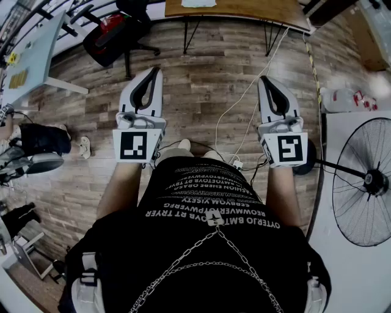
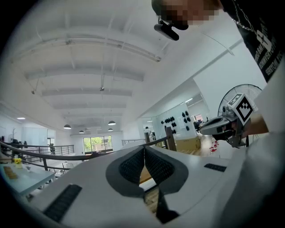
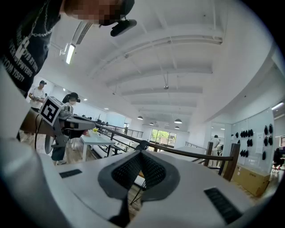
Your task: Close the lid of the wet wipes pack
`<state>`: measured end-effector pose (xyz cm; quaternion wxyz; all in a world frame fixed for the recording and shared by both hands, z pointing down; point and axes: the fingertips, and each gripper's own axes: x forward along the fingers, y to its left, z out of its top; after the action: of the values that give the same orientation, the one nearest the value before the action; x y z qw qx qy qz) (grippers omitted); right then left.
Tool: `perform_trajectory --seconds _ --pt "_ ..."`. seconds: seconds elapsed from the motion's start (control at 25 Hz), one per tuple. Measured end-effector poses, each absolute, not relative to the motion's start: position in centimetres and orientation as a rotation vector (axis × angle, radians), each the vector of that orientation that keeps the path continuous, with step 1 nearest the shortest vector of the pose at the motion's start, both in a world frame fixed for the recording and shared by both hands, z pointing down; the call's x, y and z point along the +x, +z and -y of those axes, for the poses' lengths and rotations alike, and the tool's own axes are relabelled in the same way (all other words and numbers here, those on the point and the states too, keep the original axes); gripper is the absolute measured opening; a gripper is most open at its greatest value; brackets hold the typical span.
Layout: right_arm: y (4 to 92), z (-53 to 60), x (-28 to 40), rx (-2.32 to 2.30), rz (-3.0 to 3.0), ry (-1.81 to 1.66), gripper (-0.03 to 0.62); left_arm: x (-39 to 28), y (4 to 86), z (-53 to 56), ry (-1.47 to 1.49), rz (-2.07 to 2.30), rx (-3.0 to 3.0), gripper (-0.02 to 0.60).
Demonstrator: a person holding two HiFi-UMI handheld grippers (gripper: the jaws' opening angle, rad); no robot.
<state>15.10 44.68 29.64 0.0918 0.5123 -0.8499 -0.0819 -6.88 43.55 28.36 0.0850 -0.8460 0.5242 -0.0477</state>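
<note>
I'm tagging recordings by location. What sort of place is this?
Probably an open-plan office or lab: a wood-plank floor with a swivel chair and wooden table, a pedestal fan, and pendant lamps under a high white ceiling.

Wood-plank floor (image 1: pixel 208 79) beneath both grippers. Ahead of the left gripper (image 1: pixel 156 71): a black office chair (image 1: pixel 116 30). Ahead of the right gripper (image 1: pixel 263 79): a wooden table (image 1: pixel 238 9) on thin dark legs. Right of the right gripper: a standing fan (image 1: pixel 366 183). Overhead: a white beamed ceiling (image 2: pixel 89 71) with lit pendant lamps (image 2: pixel 67 127). Far ahead: a bright window (image 2: pixel 94 143) beyond a dark railing (image 2: pixel 40 152).
</note>
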Motion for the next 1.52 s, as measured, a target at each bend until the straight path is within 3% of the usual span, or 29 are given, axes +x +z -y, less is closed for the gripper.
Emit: perform_trajectory --seconds 0.64,0.96,1.52 --pt "31.5 -45.7 16.7 1.479 2.594 -0.138 0.02 -3.1 28.7 -45.2 -0.198 -1.565 -2.514 0.029" --pt "32.0 -43.9 15.2 1.434 2.619 -0.078 0.179 -4.6 29.4 -43.8 -0.227 -1.605 -2.52 0.029" --pt "33.9 -35.3 10.3 1.434 2.569 -0.001 0.187 -9.4 32.4 -33.4 -0.26 -1.58 -2.599 0.029"
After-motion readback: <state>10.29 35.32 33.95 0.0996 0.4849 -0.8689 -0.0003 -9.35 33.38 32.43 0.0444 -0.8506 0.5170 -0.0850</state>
